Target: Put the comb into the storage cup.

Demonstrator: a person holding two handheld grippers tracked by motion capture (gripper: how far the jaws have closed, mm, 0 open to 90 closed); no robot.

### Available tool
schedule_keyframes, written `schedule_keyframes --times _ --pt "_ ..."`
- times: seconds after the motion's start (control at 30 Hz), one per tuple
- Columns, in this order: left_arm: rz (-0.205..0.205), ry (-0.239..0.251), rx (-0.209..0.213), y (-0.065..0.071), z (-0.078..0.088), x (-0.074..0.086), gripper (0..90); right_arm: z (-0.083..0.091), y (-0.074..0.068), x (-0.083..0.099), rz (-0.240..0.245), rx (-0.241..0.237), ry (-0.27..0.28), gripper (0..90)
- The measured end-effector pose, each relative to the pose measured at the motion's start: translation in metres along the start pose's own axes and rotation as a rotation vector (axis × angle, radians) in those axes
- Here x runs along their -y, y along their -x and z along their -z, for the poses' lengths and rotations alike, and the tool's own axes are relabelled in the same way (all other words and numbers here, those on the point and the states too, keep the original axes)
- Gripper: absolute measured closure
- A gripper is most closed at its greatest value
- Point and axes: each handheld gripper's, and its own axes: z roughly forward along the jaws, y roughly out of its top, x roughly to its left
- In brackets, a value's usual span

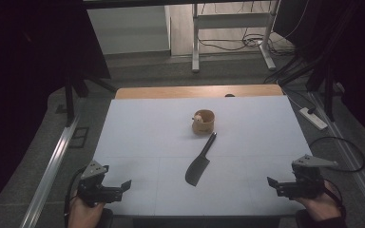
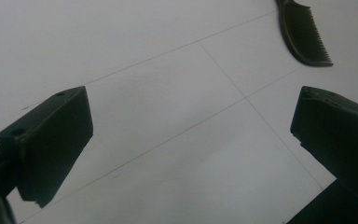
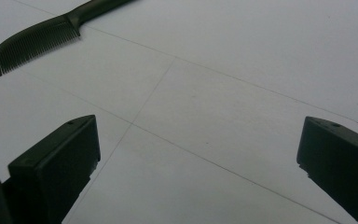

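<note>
A black comb [image 1: 200,162] with a long handle lies flat near the middle of the white table [image 1: 138,137], its toothed head toward the near side. Behind the handle's tip stands a small tan round holder [image 1: 203,121] with something pale inside. My left gripper [image 1: 119,187] rests at the near left corner, jaws wide apart and empty; its own view catches the comb's head [image 2: 307,37] at the upper right. My right gripper [image 1: 273,184] sits at the near right corner, also open and empty, with the comb [image 3: 42,37] at the upper left of its view.
A wooden strip [image 1: 199,91] runs along the table's far edge. Beyond it on the floor are a white desk frame [image 1: 228,28], cables and a power strip [image 1: 313,118]. A metal rail [image 1: 52,166] runs along the left side.
</note>
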Motion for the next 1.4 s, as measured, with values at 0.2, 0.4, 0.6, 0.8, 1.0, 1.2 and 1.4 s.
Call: schedule_keyframes --times 0.2,0.4,0.6,0.8,1.0,1.2,1.4 --pt "0.003 -0.009 -0.009 -0.0010 0.0004 0.0004 0.0 -0.0004 -0.0011 -0.0004 0.007 0.006 0.002 0.0" --pt "0.004 -0.013 -0.013 -0.0012 0.0003 0.0005 0.0 -0.0005 -0.0008 -0.0005 0.005 0.001 0.000 0.0" --pt "0.010 -0.024 -0.009 -0.0018 -0.0010 0.0004 0.0 -0.0017 -0.0011 -0.0011 0.016 -0.019 -0.011 1.3" --pt "0.020 -0.022 0.003 -0.0036 -0.0011 0.0007 0.0 -0.0029 -0.0021 -0.0017 0.030 -0.025 -0.023 1.5" --pt "0.017 -0.022 0.010 -0.0036 -0.0013 0.0009 0.0 -0.0028 -0.0020 -0.0020 0.033 -0.037 -0.022 1.6" --pt "0.011 -0.025 0.017 -0.0032 -0.0017 0.0006 0.0 -0.0026 -0.0030 -0.0036 0.050 -0.051 0.009 1.3" --pt "0.010 -0.022 0.011 -0.0030 -0.0012 0.0007 0.0 -0.0025 -0.0022 -0.0087 0.046 -0.084 0.037 0.3"
